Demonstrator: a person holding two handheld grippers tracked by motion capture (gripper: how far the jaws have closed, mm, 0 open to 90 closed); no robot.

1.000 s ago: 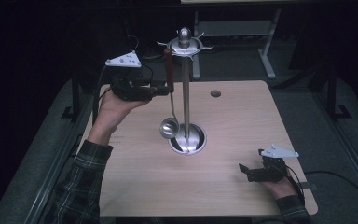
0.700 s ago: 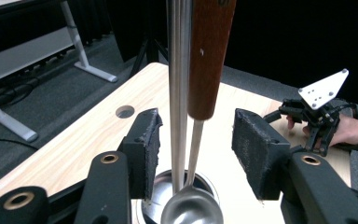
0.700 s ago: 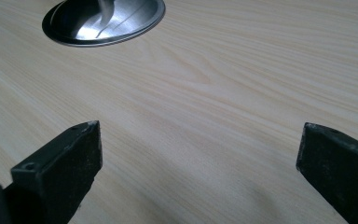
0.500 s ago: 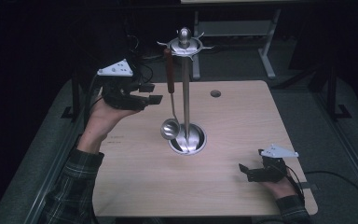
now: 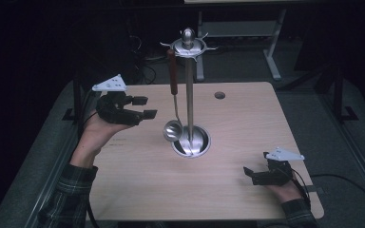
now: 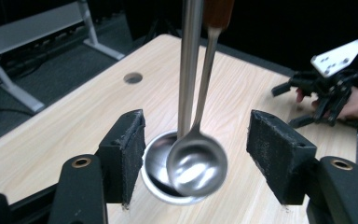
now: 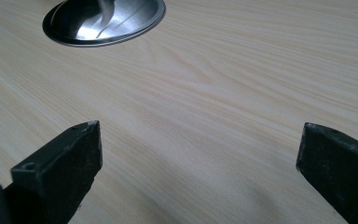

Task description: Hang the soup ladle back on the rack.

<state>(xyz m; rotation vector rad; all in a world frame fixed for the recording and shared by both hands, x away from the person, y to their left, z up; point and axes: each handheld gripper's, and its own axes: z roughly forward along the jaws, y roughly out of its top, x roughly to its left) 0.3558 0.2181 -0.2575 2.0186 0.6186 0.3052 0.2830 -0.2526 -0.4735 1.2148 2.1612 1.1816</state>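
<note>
Drawn back from the ladle (image 5: 173, 129), left gripper (image 5: 143, 107), fingers (image 6: 123, 156) just opening, empty. Ladle hanging on rack (image 5: 188, 47) above table (image 5: 138, 180). Right gripper (image 5: 248, 173) resting, open; wood grain seen close in right gripper view.

stand pole (image 5: 189, 95) mid-table, bare table (image 5: 247, 123) around

The right gripper (image 7: 198, 172) hangs low over a pale wooden table (image 7: 242, 88), its 2 black jaws set wide apart with bare wood grain between them. At the upper left, well beyond the jaws, lies a round, shiny metal stand base (image 7: 105, 21) resting on the tabletop.
</note>
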